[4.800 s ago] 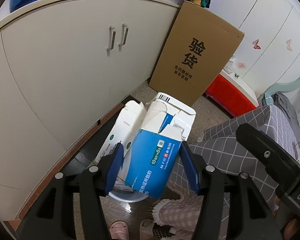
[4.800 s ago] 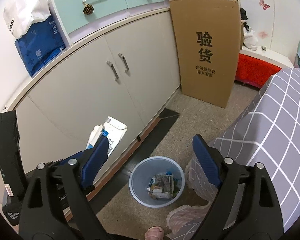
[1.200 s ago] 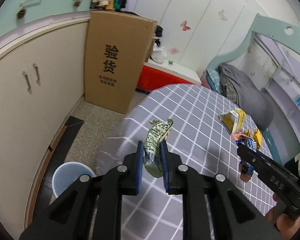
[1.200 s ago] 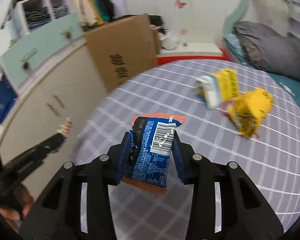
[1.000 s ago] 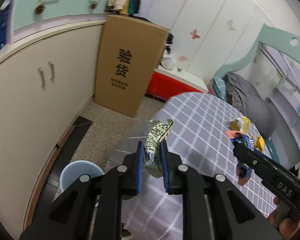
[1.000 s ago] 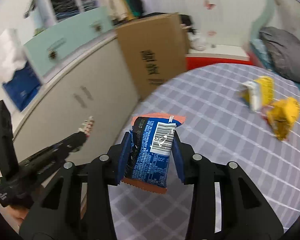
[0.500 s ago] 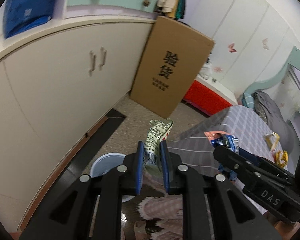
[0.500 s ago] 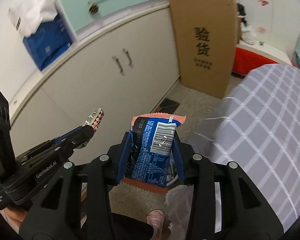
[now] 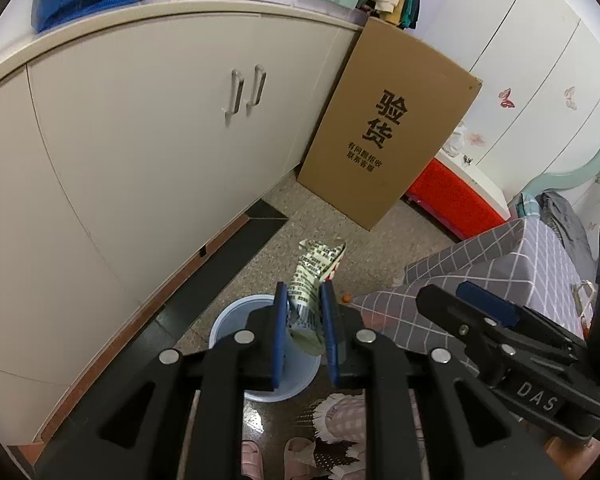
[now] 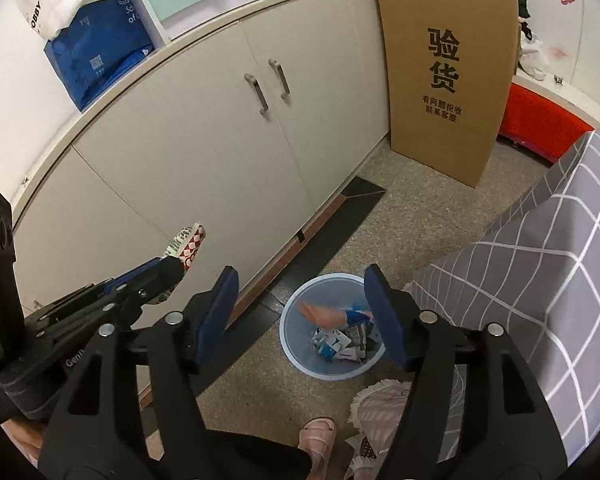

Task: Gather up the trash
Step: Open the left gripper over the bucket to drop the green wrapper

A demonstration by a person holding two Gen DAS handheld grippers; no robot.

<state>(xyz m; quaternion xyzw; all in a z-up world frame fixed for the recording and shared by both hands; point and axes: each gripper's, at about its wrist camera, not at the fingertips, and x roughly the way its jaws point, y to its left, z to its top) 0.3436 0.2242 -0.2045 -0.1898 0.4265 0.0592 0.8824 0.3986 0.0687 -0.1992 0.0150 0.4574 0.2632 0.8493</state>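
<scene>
A crumpled green-and-white wrapper (image 9: 315, 276) with a red-checked edge sticks up between the pads of my left gripper (image 9: 303, 296), which is shut on it above the pale blue bin (image 9: 236, 316) on the floor. In the right wrist view that wrapper (image 10: 188, 242) shows at the left gripper's tip. My right gripper (image 10: 300, 280) has its jaws opening, with nothing between them. The blue-and-orange snack packet (image 10: 332, 315), blurred, is falling into the bin (image 10: 296, 304), which holds several pieces of trash.
White cabinet doors (image 9: 160, 128) run along the left. A tall cardboard box (image 9: 384, 128) leans against them, with a red box (image 9: 452, 196) beyond. The grey checked tablecloth (image 10: 540, 280) hangs at the right. A person's pink slippers (image 10: 318, 430) stand near the bin.
My right gripper has opened and let go of the blue-and-orange packet, which now drops into the bin. Both grippers have sunk toward the bin; the left still grips its wrapper.
</scene>
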